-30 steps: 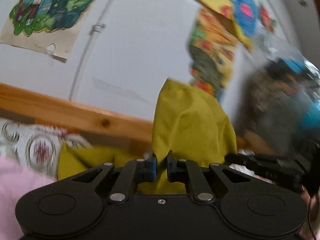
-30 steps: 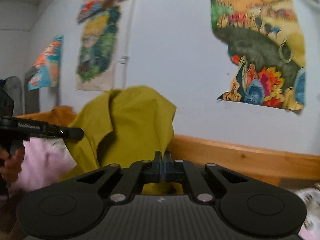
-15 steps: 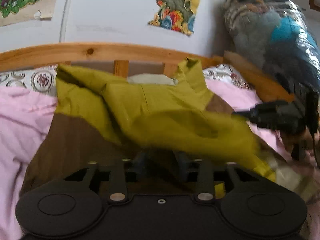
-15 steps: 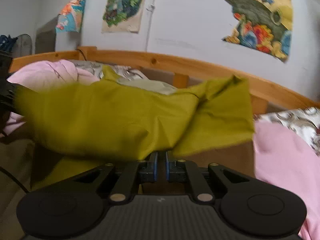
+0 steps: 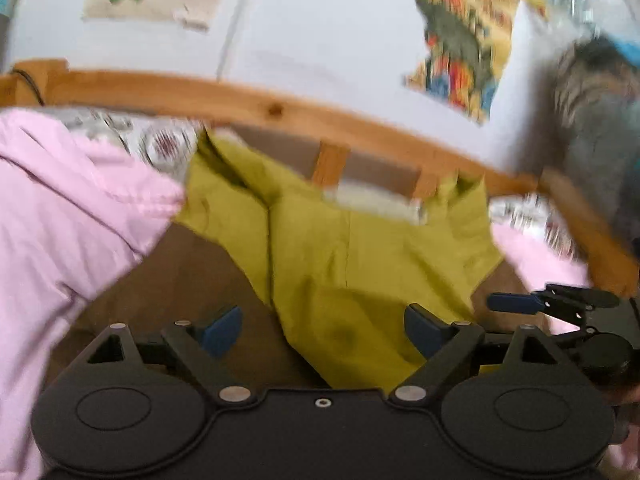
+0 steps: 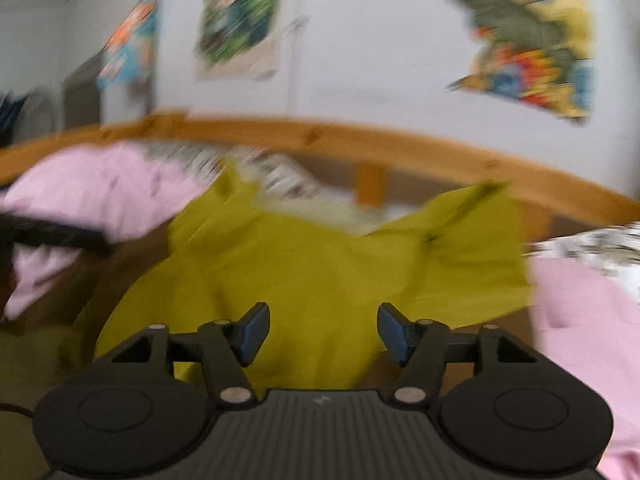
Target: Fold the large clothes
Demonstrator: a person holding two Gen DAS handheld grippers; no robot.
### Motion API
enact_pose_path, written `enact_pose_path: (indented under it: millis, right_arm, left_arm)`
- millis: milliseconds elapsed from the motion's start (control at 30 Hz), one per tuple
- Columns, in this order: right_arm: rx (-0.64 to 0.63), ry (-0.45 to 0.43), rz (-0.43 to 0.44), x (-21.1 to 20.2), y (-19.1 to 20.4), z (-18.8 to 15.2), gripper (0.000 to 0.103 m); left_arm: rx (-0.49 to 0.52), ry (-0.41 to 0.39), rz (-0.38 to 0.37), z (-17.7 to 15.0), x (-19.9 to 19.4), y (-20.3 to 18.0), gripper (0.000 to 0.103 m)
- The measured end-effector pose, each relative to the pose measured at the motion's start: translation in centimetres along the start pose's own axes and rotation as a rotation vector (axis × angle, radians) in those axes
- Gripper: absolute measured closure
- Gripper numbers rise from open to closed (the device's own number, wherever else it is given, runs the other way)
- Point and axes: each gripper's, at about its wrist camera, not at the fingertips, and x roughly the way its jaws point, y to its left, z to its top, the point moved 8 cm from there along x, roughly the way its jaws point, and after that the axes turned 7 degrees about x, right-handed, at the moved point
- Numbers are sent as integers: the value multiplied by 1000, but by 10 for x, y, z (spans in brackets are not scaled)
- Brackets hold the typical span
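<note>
Pink bedding flanking olive garment

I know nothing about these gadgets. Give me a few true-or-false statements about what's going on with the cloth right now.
1. Both grippers are open. True: the left gripper and right gripper have their fingers spread.
2. The garment is blue. False: it is olive yellow.
3. The garment is lifted up against the wall. False: it lies on the bed, ahead of both grippers.
4. Pink bedding lies beside the garment. True.
5. The headboard is metal. False: it is wood.
</note>
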Motion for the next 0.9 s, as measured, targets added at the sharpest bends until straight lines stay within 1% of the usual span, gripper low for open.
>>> enact_pose_path:
  millis: [67,100,167,233,300,367,400,467,533,633,800,900]
  right_arm:
    - [-42,80,12,17,12,-16,38]
    - [-55,103,11,22,15,-24,38]
    - [-81,126,-5,28,17,-38,38]
    - [-98,121,-15,28,19,-44,37]
    - [-89,112,-15,24,19,-44,36]
    - [-77,105,-10,15,19,-40,33]
    - [-74,98,-11,9,16,-39,29]
    - [-79,74,-18,-5,15,-34,23]
    - [-76,52,-33,-27,13,-32,14]
    - [-60,18,-70,-66,8,-30,8]
    - [12,-45,-149,-140,6,-38,0]
    - [75,-77,-189,-184,13,-50,0]
  left_arm:
    - [68,78,25,-16,15,-8,17]
    - [101,109,45,-26,20,-12,17]
    - [163,124,64,-39,23,-19,17]
    - [203,128,68,-46,23,-25,17]
    - [211,134,61,-47,20,-27,17]
    - [192,143,47,-45,13,-27,15]
    - [181,146,46,-44,12,-26,14]
    - [158,146,53,-41,0,-27,11]
    - [153,129,47,-38,-16,-31,7]
    - [166,108,47,-38,-44,-40,5]
    - [188,97,35,-48,-92,-60,3]
    - [189,90,13,-60,-123,-75,1]
